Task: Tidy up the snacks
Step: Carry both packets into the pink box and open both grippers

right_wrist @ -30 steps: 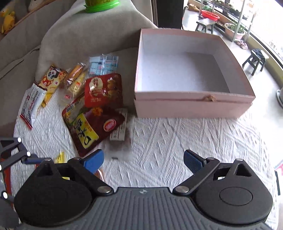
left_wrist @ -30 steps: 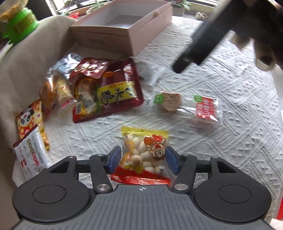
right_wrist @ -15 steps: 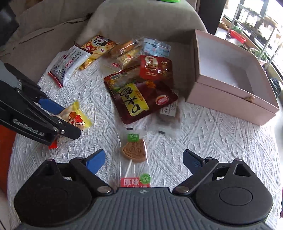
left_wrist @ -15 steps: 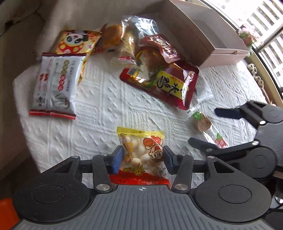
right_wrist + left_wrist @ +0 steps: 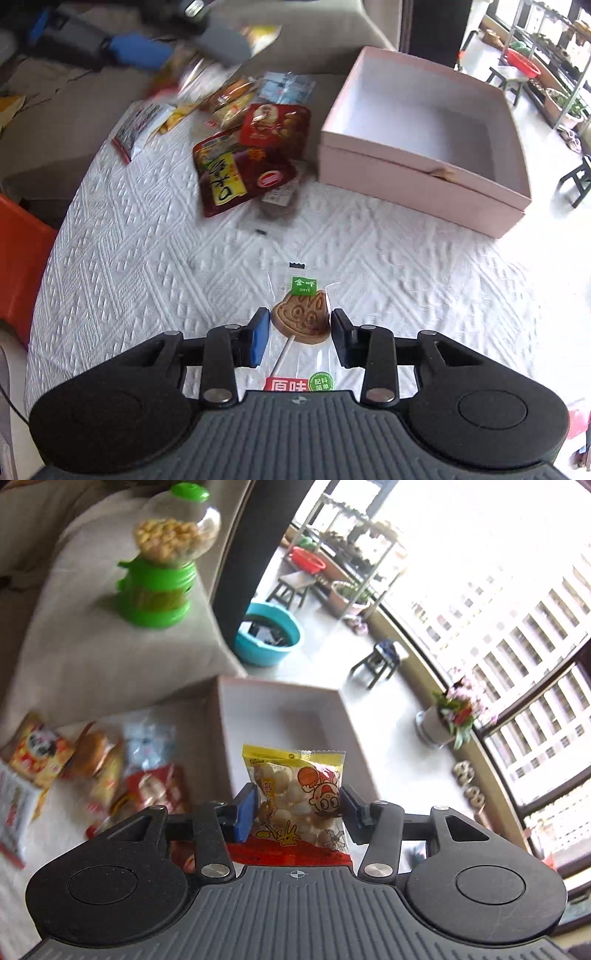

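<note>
Left gripper [image 5: 297, 808]: clamped on the yellow snack bag [image 5: 300, 805], both pads pressed against its sides; log-side jaw motion reads as opening slightly, but the bag sits firmly between them.
Yellow snack bag: clear pouch of pale round balls, cartoon figure with a basketball, red band at the bottom; held upright in the air, in front of the pink box [image 5: 280, 716] as seen from the left wrist.
Right gripper [image 5: 299, 341]: jaws closing around the lollipop [image 5: 301, 317]; the pads stand just beside the biscuit-coloured head on either side, a thin gap visible, contact with the clear wrapper cannot be told.
Lollipop: flat brown moulded head on a white stick, in a clear wrapper with green tag and red label; lying on the white quilted cloth [image 5: 147, 266] covering the table, well apart from the box.
Pink box: open, shallow, inside bare; on the table's far right in the right wrist view.
Snack pile [image 5: 251, 147]: dark red pouches, orange-wrapped cakes, a pale blue packet, a white packet; left of the box, one red pouch just beside its wall.
Left gripper in right wrist view: blurred, top left, above the pile.
Background: green candy dispenser [image 5: 162, 576] on a beige cushion; blue basin [image 5: 267, 635] on the floor.
</note>
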A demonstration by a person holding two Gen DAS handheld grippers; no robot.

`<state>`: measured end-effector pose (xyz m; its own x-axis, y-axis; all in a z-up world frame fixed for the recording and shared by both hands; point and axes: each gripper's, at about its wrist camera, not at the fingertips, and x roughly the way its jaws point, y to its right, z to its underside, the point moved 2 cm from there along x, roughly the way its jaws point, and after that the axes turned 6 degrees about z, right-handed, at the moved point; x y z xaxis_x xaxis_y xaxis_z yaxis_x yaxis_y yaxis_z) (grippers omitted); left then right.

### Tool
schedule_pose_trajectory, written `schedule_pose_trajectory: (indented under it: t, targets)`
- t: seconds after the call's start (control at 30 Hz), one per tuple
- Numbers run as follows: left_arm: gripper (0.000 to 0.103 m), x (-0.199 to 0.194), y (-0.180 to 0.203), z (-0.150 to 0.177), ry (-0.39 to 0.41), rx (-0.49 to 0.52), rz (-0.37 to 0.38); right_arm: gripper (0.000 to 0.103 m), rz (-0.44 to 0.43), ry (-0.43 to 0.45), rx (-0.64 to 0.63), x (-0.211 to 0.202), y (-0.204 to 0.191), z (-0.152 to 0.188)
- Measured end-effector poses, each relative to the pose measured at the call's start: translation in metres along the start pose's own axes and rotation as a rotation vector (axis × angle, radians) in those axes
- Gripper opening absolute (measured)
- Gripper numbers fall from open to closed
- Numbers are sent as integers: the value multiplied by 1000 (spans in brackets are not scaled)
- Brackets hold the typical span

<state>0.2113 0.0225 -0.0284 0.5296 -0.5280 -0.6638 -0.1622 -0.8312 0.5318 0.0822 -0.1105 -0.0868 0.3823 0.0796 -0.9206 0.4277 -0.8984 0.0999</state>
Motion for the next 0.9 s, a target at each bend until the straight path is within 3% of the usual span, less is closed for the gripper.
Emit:
schedule_pose_trajectory:
  t: [0.07,0.13,0.27,0.4,0.53,0.57,0.63,0.7,0.8,0.9]
  targets:
    - [51,37,0,-17,-5,-41,-3,36,12,25,15,-14,22,-4]
    - [50,62,0,-20,26,-61,-72,36,17,44,30,-20,38,-7]
    - [50,45,-7,-6,129,-141,-93,36,38,65,71,-24,76,-11]
    - [50,26,-34,32,42,-192,-207,36,8,101,138,-27,104,-35]
    - [50,11,-59,87,-54,-275,-247,37,-45,189,210,-25,122,-103]
    - [50,9,-64,99,-71,-293,-255,40,-66,212,232,-22,125,-121]
    - [50,3,-75,120,-94,-327,-269,63,-83,225,266,-9,130,-159]
    - [50,-2,-85,132,-104,-346,-285,65,-33,225,265,2,131,-180]
    - [50,-11,-101,139,-103,-347,-305,65,14,203,209,13,120,-182]
    - [50,-31,-118,134,-61,-343,-332,65,47,169,138,21,93,-161]
